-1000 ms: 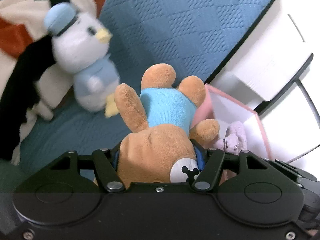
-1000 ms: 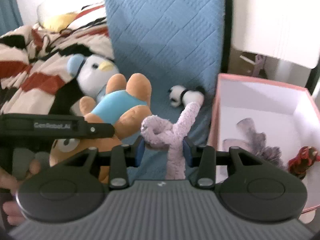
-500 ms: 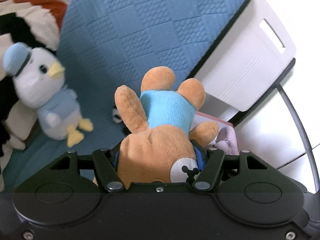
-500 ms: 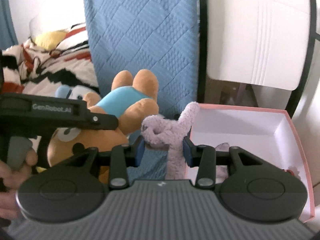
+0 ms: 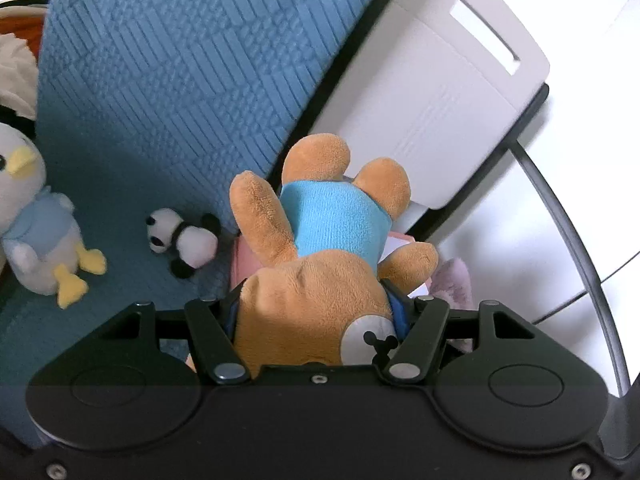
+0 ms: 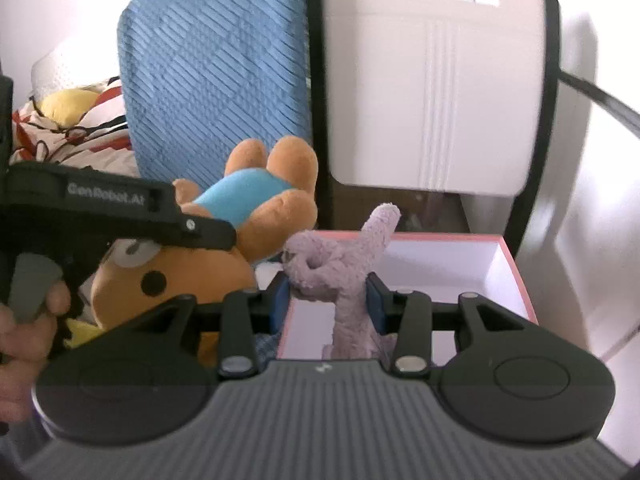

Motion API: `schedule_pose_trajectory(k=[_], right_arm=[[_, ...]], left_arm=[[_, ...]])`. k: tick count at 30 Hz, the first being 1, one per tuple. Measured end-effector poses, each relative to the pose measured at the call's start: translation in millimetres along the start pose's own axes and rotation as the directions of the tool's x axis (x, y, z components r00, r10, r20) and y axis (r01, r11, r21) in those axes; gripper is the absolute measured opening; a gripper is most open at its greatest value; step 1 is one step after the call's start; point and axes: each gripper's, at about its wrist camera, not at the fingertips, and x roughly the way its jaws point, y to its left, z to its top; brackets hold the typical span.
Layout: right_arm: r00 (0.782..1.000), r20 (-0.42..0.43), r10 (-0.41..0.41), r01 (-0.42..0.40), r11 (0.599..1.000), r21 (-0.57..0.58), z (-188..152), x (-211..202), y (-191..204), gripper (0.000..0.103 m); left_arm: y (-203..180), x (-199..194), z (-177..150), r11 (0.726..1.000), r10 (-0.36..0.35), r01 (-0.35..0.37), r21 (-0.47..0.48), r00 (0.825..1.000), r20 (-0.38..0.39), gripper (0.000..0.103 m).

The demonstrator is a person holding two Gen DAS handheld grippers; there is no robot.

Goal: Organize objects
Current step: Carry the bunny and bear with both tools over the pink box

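The brown plush bear (image 5: 316, 296) in a blue shirt is clamped by its head between the blue pads of the left tongs (image 5: 318, 314), body and legs pointing away from the camera; the tongs' black frame cuts off the lower part of its face. In the right wrist view the same bear (image 6: 248, 216) hangs to the left, its head partly behind the left tongs' black arm, and the person's left hand (image 6: 28, 320) on the grey trigger is cropped by the edge.

The right tongs (image 6: 328, 304) are closed on a lilac plush toy (image 6: 340, 264), squeezing its narrow part; what animal it is cannot be made out. It sits above the near wall of a pink box (image 6: 516, 276) with a white inside, whose floor is mostly hidden by the toy and the tongs. From the left wrist only a sliver of that pink box (image 5: 240, 260) shows behind the bear, with a bit of the lilac toy (image 5: 452, 284) at the bear's right.

On the blue quilted cover (image 5: 168, 80) lie a small panda plush (image 5: 182, 240) and, near the left edge, a penguin plush (image 5: 36, 220), cut off by the frame. A white chair back (image 6: 432, 80) stands behind the box, blurred.
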Motion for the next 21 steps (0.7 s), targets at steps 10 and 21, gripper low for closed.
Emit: schedule_pose_trajectory(k=[10,21], right_arm=[[0.999,-0.044,-0.007,0.011,0.997,0.075,-42.3,6.8,-45.1,0.043],[0.99,-0.135,-0.033,0.052,0.989,0.142,-91.6,36.6,-88.3,0.043]], left_arm=[[-28.7,55.7,-25.2,0.998,0.032,-0.027,0.054,0.995,-0.099,0.063],[-53.0,113.1,-37.2,0.995,0.058,-0.037,0.098,0.975,-0.216,0.063]])
